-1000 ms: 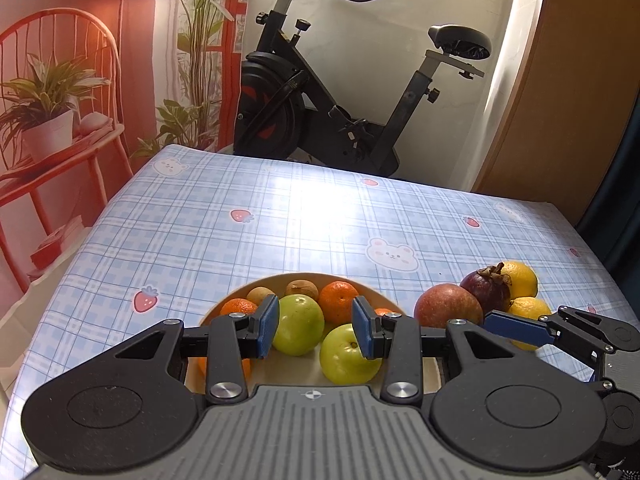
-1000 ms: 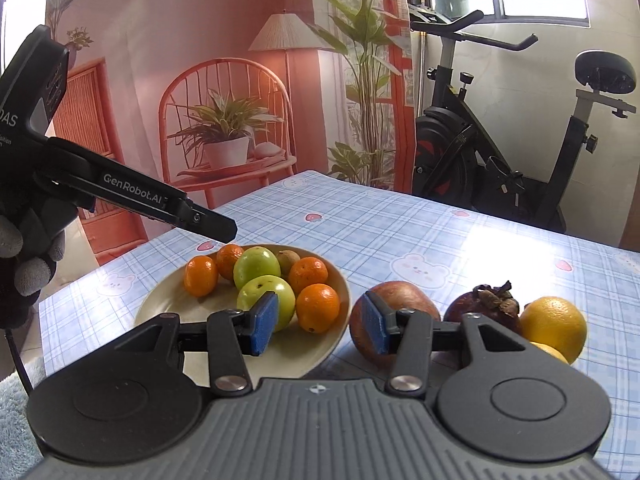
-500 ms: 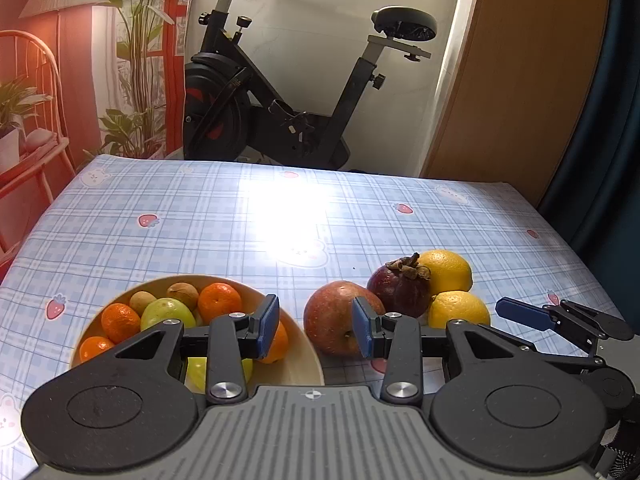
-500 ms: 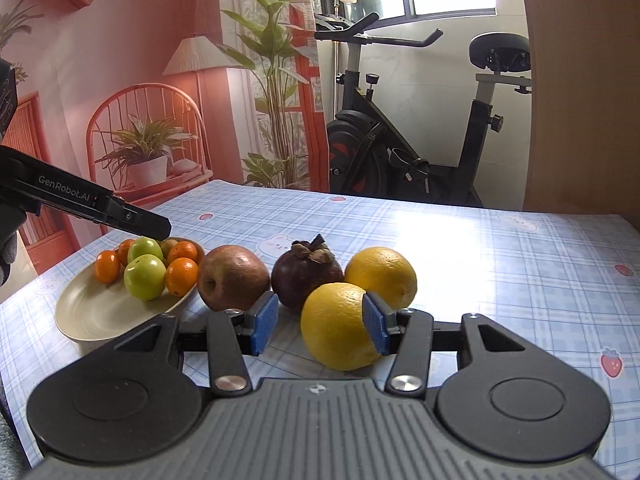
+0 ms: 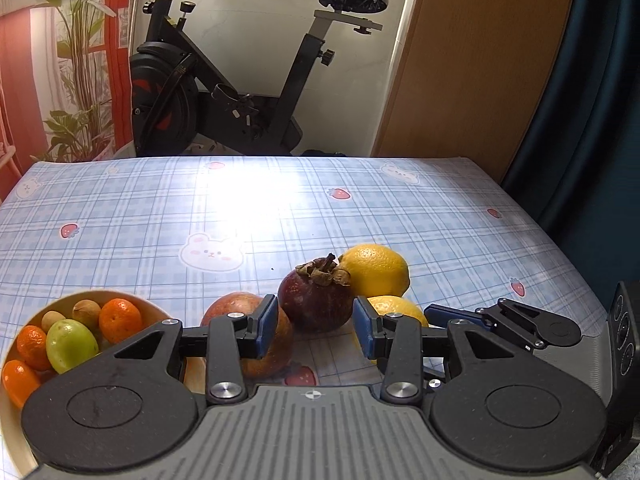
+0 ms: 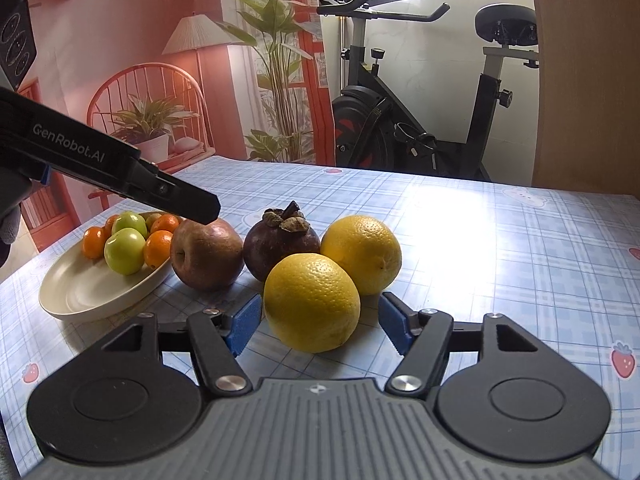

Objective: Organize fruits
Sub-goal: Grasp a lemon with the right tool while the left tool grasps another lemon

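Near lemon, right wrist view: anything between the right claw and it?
Nothing visible. The near lemon sits on the table directly ahead of the right claw, whose jaws have just been opening and now flank it without touching. The second lemon and mangosteen lie behind it.

Four loose fruits (image 6: 312,304) beside plate (image 6: 80,300)

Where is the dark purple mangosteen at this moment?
In the right wrist view the mangosteen stands on the table, between the reddish apple on its left and the two lemons on its right, outside the plate.
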Demonstrator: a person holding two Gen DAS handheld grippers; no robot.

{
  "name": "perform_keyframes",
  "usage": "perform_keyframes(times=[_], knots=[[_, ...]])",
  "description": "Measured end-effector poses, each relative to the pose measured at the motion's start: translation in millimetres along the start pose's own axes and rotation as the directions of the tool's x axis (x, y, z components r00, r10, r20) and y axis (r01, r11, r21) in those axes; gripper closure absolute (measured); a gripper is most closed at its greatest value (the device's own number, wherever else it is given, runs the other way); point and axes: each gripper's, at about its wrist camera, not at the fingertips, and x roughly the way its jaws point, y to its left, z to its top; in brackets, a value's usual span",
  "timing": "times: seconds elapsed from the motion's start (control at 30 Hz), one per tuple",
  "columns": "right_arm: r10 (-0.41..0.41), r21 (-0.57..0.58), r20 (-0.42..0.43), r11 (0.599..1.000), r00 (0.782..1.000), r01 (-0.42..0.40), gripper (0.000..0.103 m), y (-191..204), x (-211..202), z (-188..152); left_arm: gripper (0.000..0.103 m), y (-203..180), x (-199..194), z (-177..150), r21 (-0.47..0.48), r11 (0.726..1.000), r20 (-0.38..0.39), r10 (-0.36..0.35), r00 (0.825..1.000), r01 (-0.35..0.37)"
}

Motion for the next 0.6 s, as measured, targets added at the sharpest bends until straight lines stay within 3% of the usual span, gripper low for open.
perform_keyframes(times=[0.23,0.6], knots=[[0.035,-0.009,-0.034,0.999,0.999,-0.035,0.038,1.0,3.3,-1.0,0.059,-14.2,17.7,0.4,0.008,0.999,-0.035,-0.052,0.998,0.052],[0.063,0.033,-0.012,0.997,0.998,-0.063,0.046,-5.1,-5.1,-2.8,0.060,-14.2,46.0,1.9,-0.085,0.988,-0.120,-0.136,0.983,0.126]])
